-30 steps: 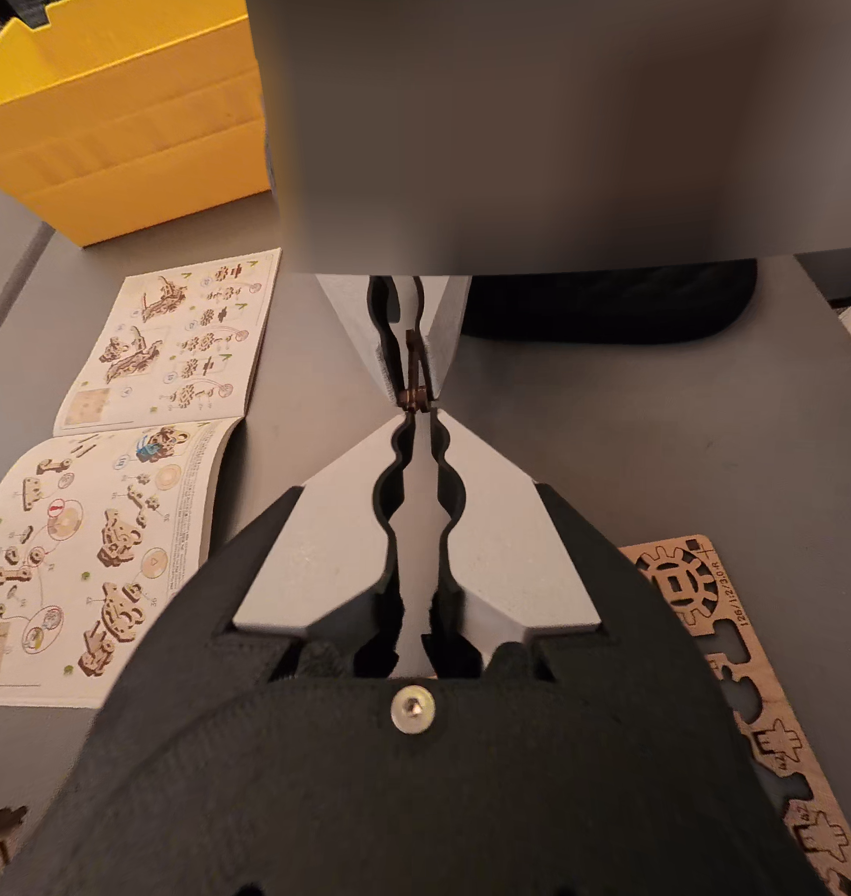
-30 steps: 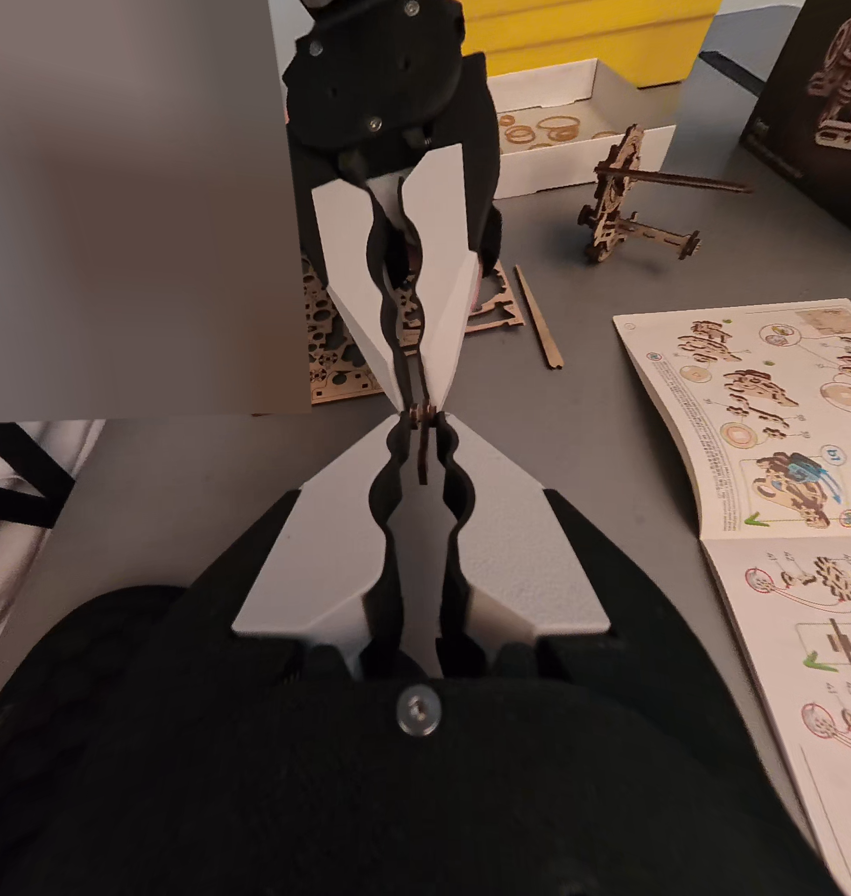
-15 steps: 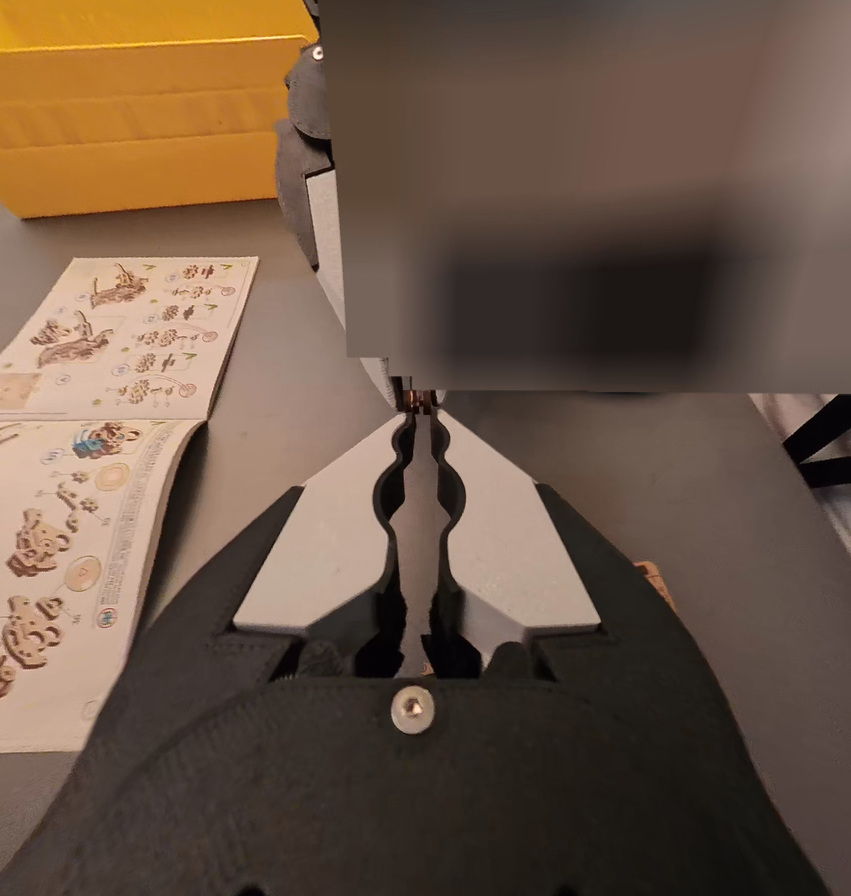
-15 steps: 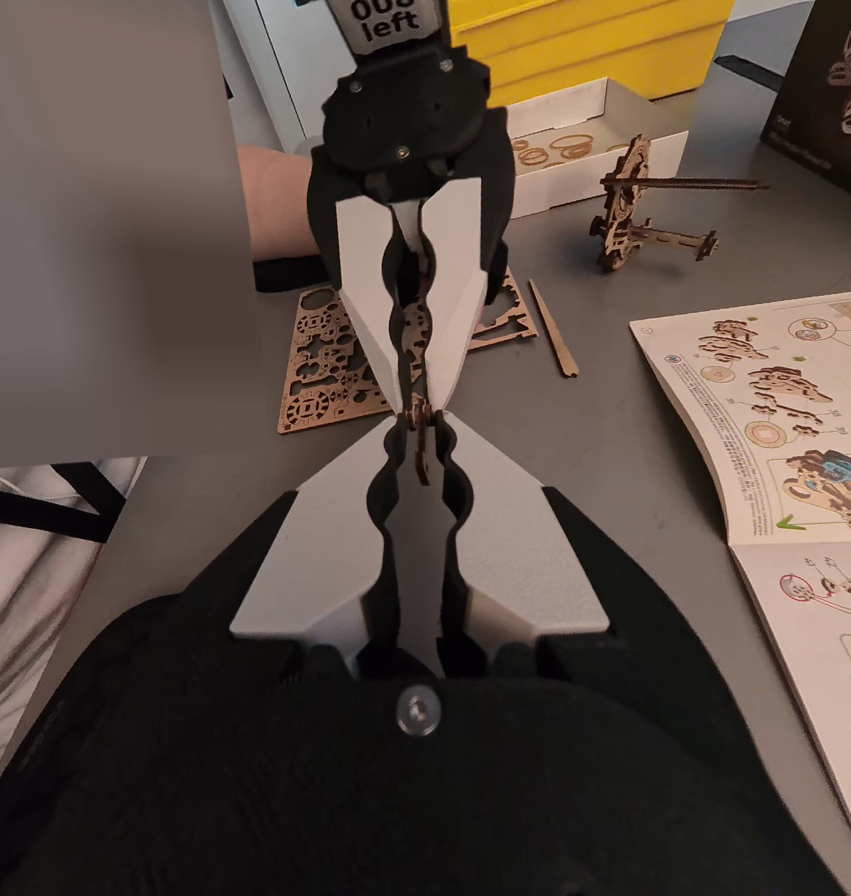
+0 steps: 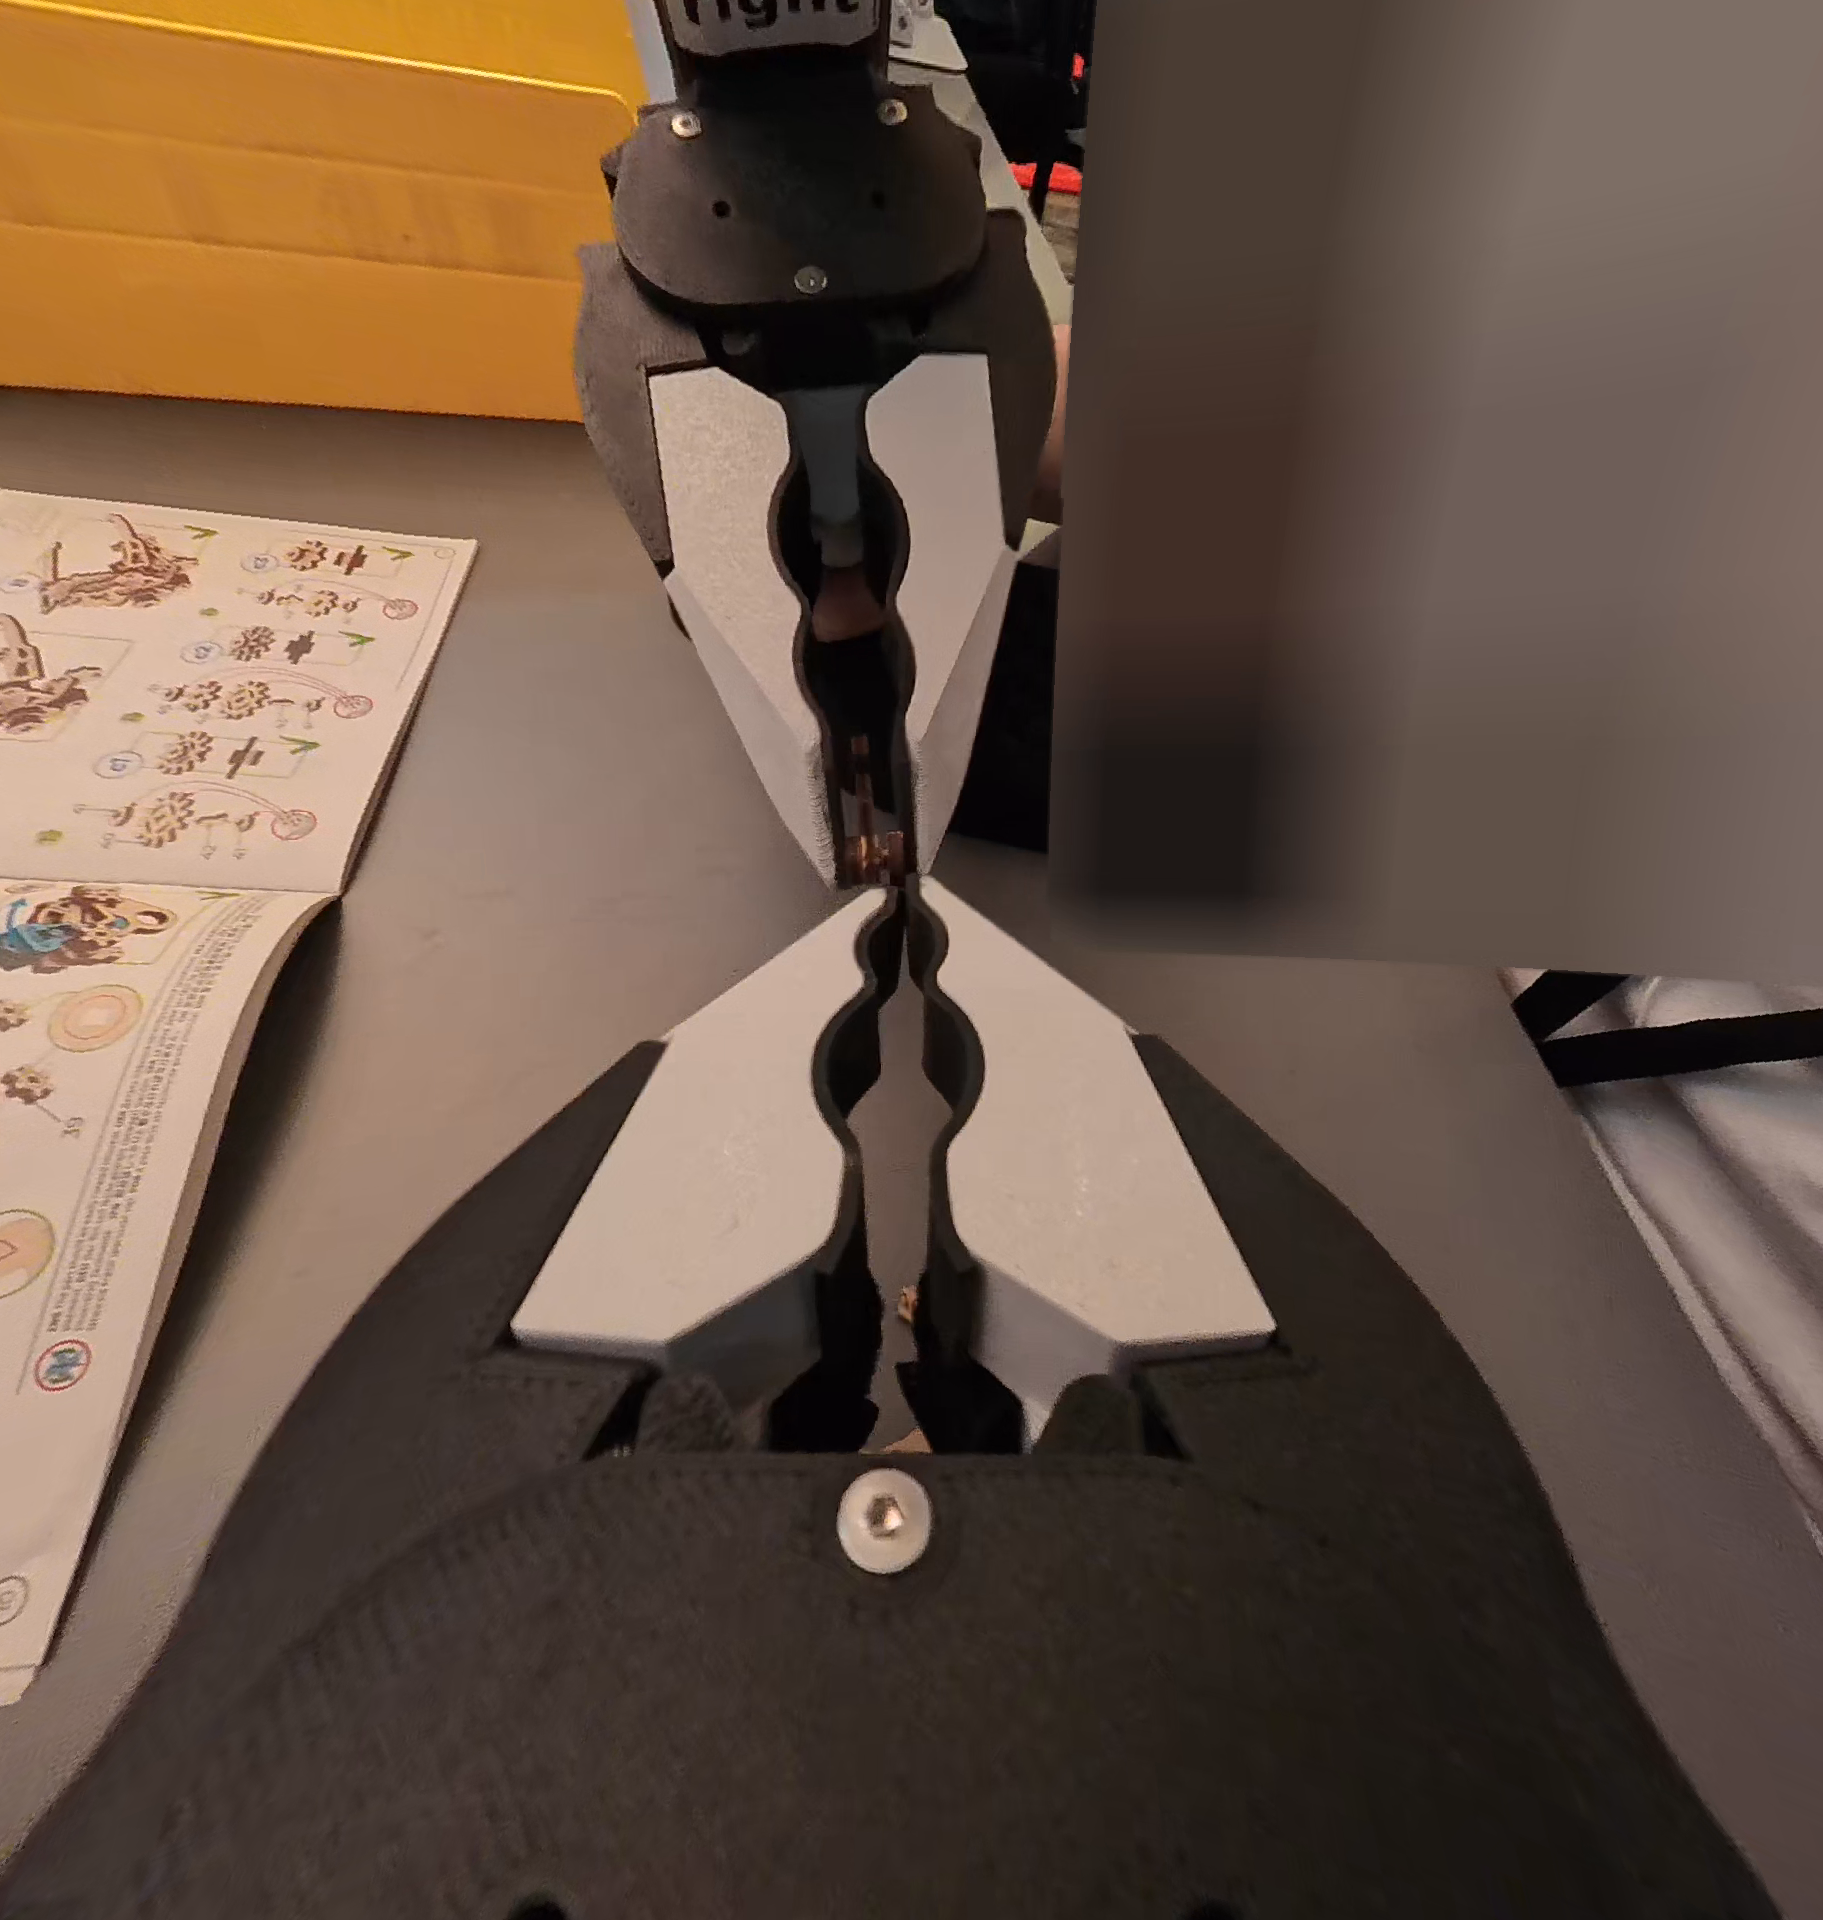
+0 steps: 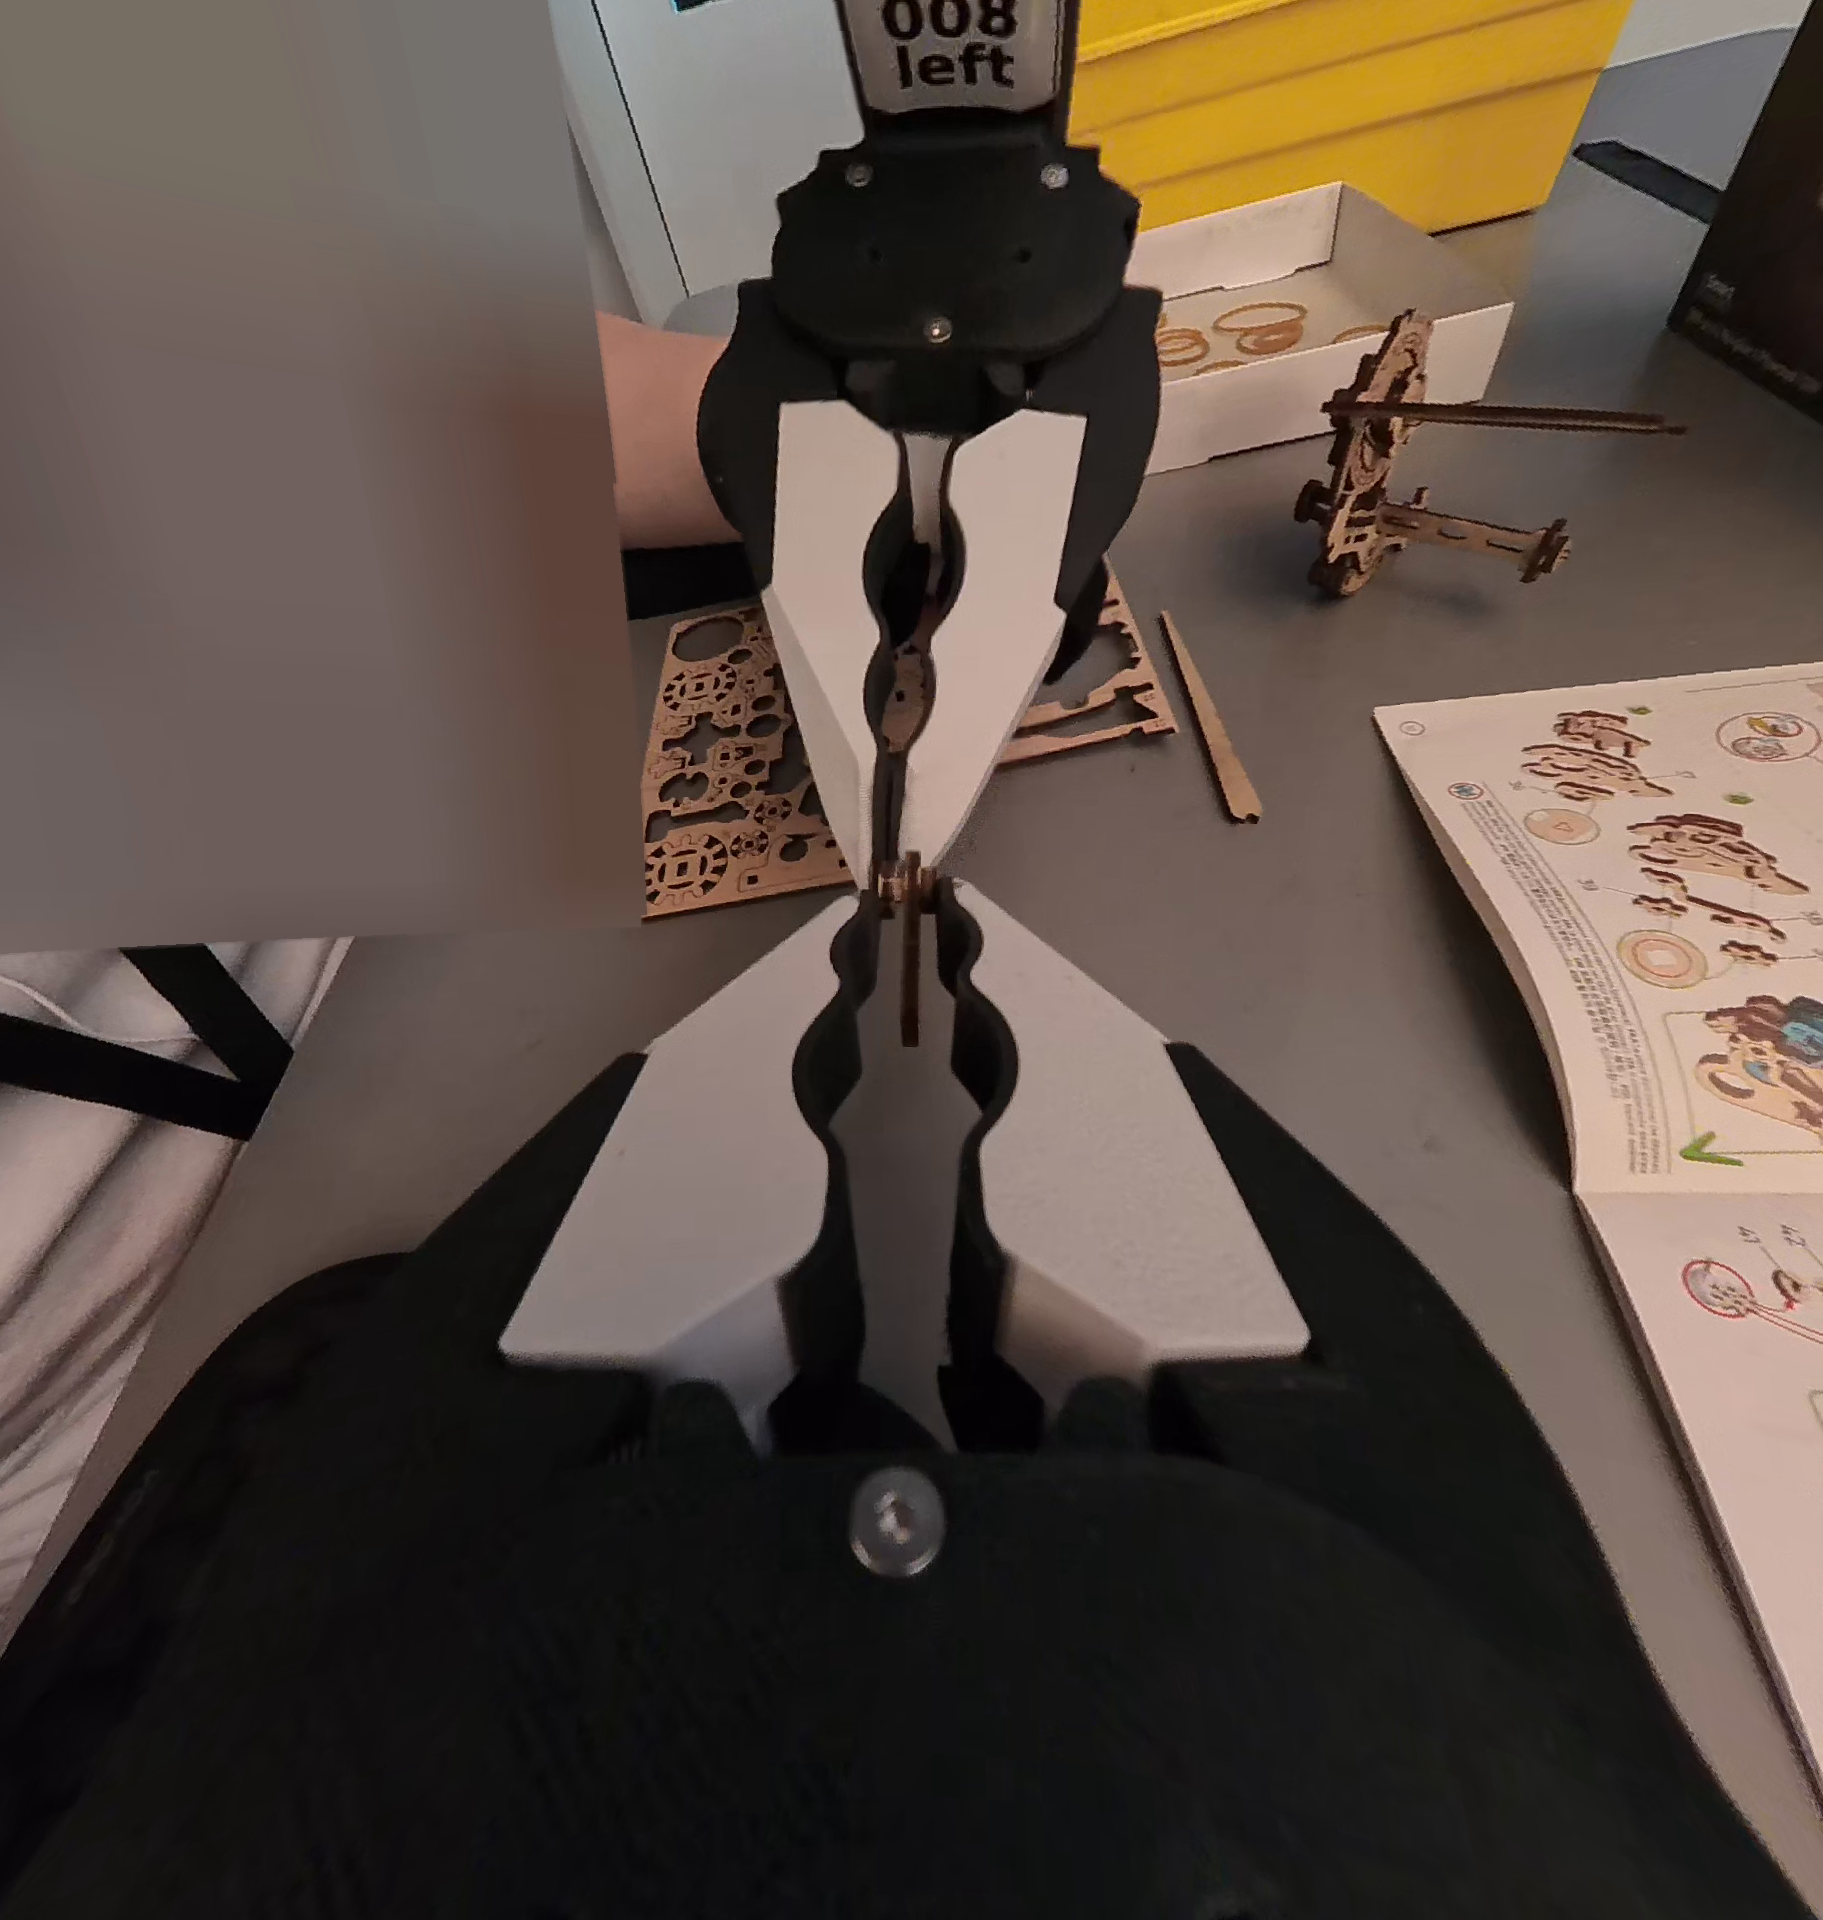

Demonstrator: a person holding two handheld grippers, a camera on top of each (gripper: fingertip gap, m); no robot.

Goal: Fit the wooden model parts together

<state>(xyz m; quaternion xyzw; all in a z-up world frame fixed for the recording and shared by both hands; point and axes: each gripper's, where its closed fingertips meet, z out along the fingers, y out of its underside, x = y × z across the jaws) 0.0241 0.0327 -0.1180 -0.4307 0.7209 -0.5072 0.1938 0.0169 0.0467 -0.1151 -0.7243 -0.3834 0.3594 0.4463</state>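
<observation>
My two grippers meet tip to tip above the grey table. In the right wrist view my right gripper is shut on a thin flat wooden part held edge-on. My left gripper faces it from above, shut on a small wooden part that touches the flat part. In the left wrist view my left gripper is shut, with a thin brown edge between its tips. The right gripper points down at it, with its wooden part between its tips.
An open instruction booklet lies to the right. A punched wooden sheet, a loose stick, a partly built wooden model and a white box lie behind. A yellow bin stands at the back. A person's forearm rests near the sheet. Less than 4 cm separates the two grippers' tips.
Both grippers stay shut and tip to tip. Both views have tilted up, so each shows more of the other gripper's body. The wooden sheet has left the left wrist view.
</observation>
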